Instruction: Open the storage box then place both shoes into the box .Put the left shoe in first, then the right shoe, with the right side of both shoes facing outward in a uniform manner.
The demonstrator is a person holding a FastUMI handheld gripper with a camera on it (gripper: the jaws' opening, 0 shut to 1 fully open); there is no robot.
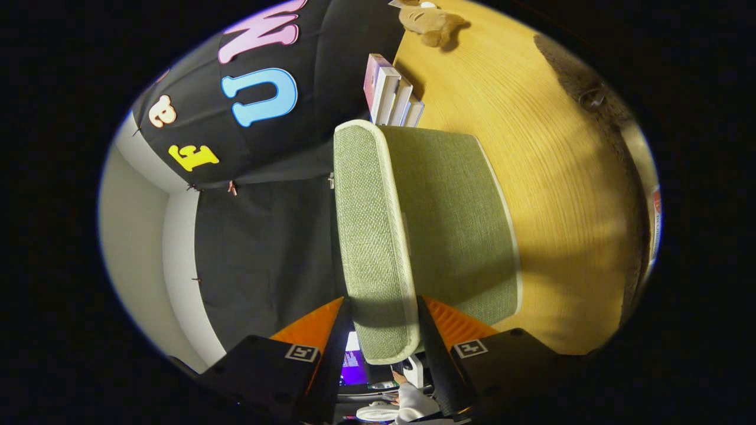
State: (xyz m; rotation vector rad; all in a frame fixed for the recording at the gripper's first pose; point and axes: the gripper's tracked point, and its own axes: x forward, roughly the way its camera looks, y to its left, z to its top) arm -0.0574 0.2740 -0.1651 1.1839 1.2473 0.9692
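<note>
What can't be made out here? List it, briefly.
All in the gripper view:
- Inside of the box: hidden by its own green cloth panels.
- Grip: the gripper has a finger on either side of the box's pale rim; shadow hides whether both press on it.
- Plush toy beyond the box: cut off by the view's edge.
- Books on the table: too small to tell apart.
</note>
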